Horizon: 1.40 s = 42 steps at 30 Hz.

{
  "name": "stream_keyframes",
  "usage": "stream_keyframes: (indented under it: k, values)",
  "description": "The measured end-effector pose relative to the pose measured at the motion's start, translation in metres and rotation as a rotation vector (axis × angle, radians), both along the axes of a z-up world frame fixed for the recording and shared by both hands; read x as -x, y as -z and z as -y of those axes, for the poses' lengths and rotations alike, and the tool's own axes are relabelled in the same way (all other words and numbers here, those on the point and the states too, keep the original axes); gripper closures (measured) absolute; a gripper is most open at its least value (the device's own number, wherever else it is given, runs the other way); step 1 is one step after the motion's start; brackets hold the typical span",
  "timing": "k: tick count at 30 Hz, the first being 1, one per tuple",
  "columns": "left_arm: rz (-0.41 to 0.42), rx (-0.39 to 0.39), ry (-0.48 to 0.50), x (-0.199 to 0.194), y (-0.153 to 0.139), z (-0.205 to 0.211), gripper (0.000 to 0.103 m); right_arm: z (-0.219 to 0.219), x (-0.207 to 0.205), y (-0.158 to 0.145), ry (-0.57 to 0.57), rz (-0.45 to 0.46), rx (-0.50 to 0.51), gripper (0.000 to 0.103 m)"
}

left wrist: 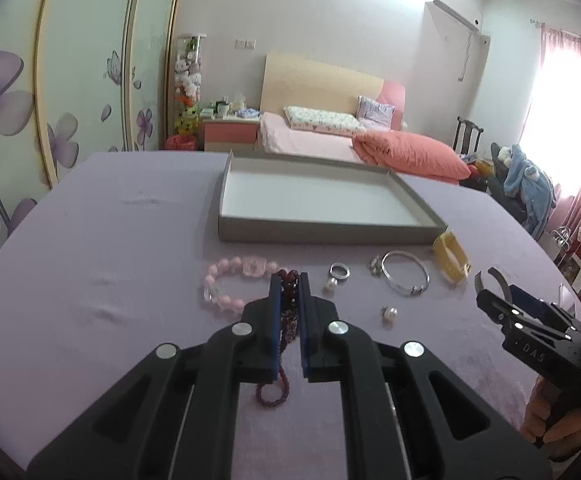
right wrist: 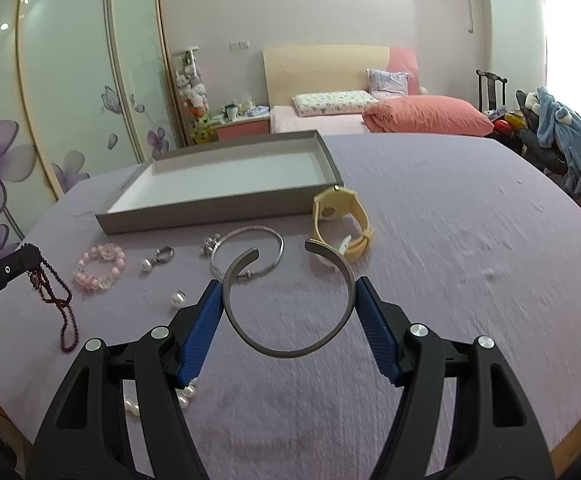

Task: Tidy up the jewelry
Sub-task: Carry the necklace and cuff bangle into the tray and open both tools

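Dark red beads [left wrist: 289, 312] hang in a long loop from the left hand-held gripper [left wrist: 289, 292], whose two blue pads are squeezed together on the strand. The right hand-held gripper [right wrist: 289, 300] has its pads pressed on both sides of a grey open bangle [right wrist: 286, 308], so it holds that one too. Both pieces look lifted up off the purple bench [right wrist: 450, 240].

The grey tray [left wrist: 322, 232] sits at the far side of the bench, and it has nothing in it. It seems the job now is to carry both pieces over there.

Go slow with the beads, because the loop can swing and catch on the tray's near wall. Lift high enough so the bottom of the loop clears it. Keep the bangle flat so it does not slip out.

A pink bead bracelet [left wrist: 230, 284], a silver bangle [left wrist: 406, 276], rings, pearls and a yellow watch [right wrist: 340, 220] lie on the bench near the tray, waiting their turn.
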<state>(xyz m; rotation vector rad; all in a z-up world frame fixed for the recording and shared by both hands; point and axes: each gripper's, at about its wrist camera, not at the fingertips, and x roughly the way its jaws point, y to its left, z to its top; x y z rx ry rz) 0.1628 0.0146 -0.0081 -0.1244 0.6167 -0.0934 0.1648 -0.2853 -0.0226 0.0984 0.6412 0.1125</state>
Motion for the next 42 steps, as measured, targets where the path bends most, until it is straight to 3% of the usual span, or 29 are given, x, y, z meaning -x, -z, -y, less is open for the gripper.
stream_keyframes:
  k: [12,21,25,30,36,42]
  values:
    - [0.060,-0.007,-0.002,0.000,-0.026,0.002,0.094,0.006,0.000,-0.027,0.004,0.092,-0.018,0.036]
    - [0.174,-0.012,0.021,-0.020,-0.079,0.003,0.095,0.001,-0.024,-0.071,0.019,0.248,0.000,0.036]
    - [0.234,-0.042,-0.002,-0.047,-0.100,0.007,0.094,0.001,-0.044,-0.082,0.027,0.289,-0.016,0.036]
    - [0.243,-0.016,-0.031,-0.094,-0.104,0.008,0.095,0.002,-0.089,-0.086,0.040,0.289,-0.037,0.036]
    - [0.202,-0.029,-0.041,-0.159,-0.088,0.016,0.094,0.000,-0.139,-0.075,0.061,0.260,-0.056,0.036]
    - [0.153,-0.010,-0.056,-0.218,-0.065,0.015,0.094,-0.003,-0.182,-0.044,0.078,0.153,-0.065,0.036]
